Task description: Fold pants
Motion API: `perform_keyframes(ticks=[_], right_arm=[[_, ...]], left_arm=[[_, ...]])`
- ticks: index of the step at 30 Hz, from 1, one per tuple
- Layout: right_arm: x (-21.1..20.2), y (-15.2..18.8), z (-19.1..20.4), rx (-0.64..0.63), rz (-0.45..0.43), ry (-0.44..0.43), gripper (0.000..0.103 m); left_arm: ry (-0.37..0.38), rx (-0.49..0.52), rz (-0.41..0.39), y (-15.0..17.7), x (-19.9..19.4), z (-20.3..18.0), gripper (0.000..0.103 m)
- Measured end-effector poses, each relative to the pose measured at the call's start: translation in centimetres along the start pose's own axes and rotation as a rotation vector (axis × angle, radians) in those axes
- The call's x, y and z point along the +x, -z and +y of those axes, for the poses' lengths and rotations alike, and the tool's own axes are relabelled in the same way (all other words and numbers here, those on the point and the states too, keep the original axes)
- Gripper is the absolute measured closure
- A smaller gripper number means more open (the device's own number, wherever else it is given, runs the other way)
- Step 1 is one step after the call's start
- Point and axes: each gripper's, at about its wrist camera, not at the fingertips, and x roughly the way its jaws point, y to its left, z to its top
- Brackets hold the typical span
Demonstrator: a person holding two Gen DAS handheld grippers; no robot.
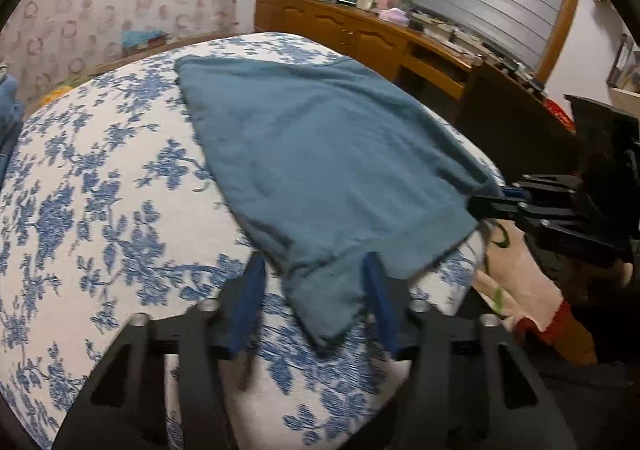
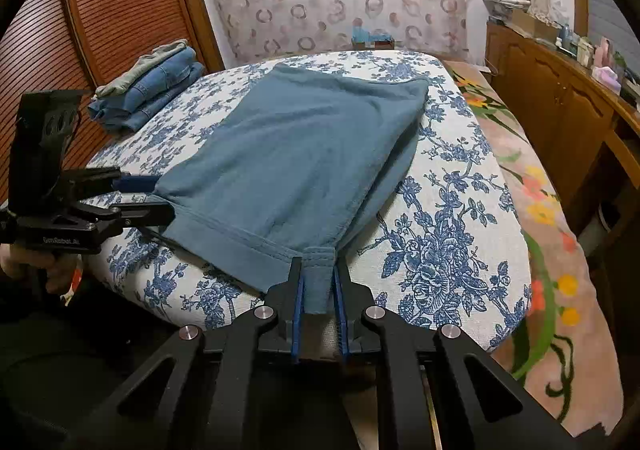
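Teal pants [image 1: 320, 153] lie folded flat on a blue-flowered cushion [image 1: 100, 209], hem end toward me. My left gripper [image 1: 314, 270] is open, its blue fingers either side of the near hem corner. In the right wrist view the pants [image 2: 296, 153] spread across the cushion [image 2: 440, 230]. My right gripper [image 2: 319, 270] is shut on the other hem corner. The left gripper [image 2: 158, 193] shows at the left edge of the hem. The right gripper [image 1: 486, 201] shows at the hem's right corner in the left wrist view.
A stack of folded jeans [image 2: 152, 89] sits on the cushion's far left corner. A wooden sideboard [image 1: 380, 33] with clutter runs along the right wall. A flowered rug [image 2: 540, 209] covers the floor to the right. A slatted wooden door [image 2: 100, 9] stands at the left.
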Motion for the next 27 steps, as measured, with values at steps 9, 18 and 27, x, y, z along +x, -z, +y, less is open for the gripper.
perform_keyframes(ticks=[9, 18, 27], right_arm=[[-0.6, 0.1, 0.2, 0.012, -0.040, -0.020, 0.092], [-1.8, -1.4, 0.9, -0.010, -0.111, -0.057, 0.092], [-5.6, -5.1, 2.2, -0.067, -0.243, -0.070, 0.092]], left_arm=[[-0.007, 0.000, -0.003, 0.0, 0.0, 0.0, 0.063], [0.042, -0.019, -0.080, -1.2, -2.2, 0.0, 0.089], [0.008, 0.013, -0.245, -5.4, -8.1, -0.2, 0.090]])
